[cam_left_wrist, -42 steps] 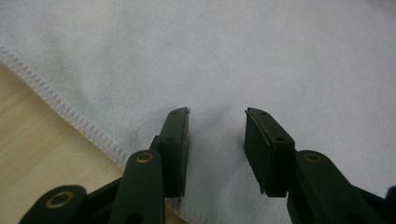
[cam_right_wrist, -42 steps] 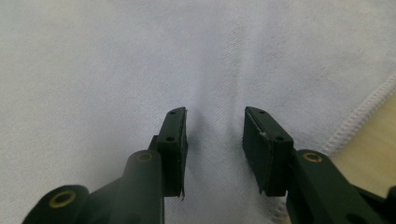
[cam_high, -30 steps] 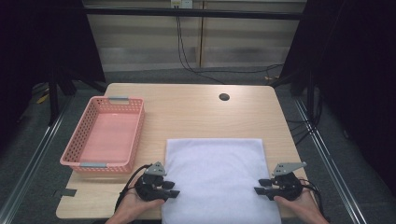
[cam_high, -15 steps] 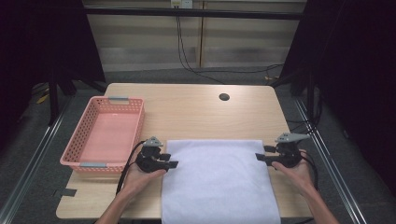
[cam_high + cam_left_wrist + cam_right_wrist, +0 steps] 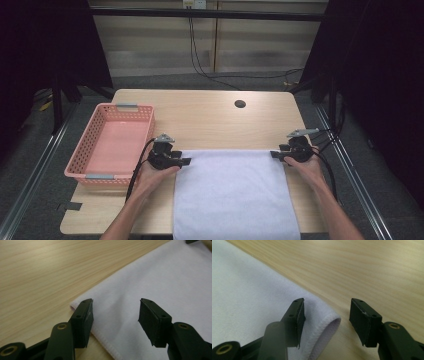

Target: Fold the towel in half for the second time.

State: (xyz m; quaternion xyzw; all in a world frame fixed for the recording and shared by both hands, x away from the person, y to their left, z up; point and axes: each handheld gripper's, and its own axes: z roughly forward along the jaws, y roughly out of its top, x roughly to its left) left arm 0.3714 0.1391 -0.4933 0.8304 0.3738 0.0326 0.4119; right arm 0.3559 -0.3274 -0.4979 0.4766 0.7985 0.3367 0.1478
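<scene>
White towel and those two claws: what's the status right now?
Left gripper and right gripper open at the far corners, jaws just opened. White towel flat on table. Pink basket off left, not obstructing.

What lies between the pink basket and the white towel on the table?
The left gripper, held in the person's left hand, sits between the pink basket and the white towel in the high view, on bare wooden table.

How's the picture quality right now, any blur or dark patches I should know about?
High view: table evenly lit, surroundings dark, white towel bright with little texture. Left gripper view: towel corner sharp, far edge soft. Right gripper view: near left jaw blurred, folded towel corner fairly clear.
</scene>
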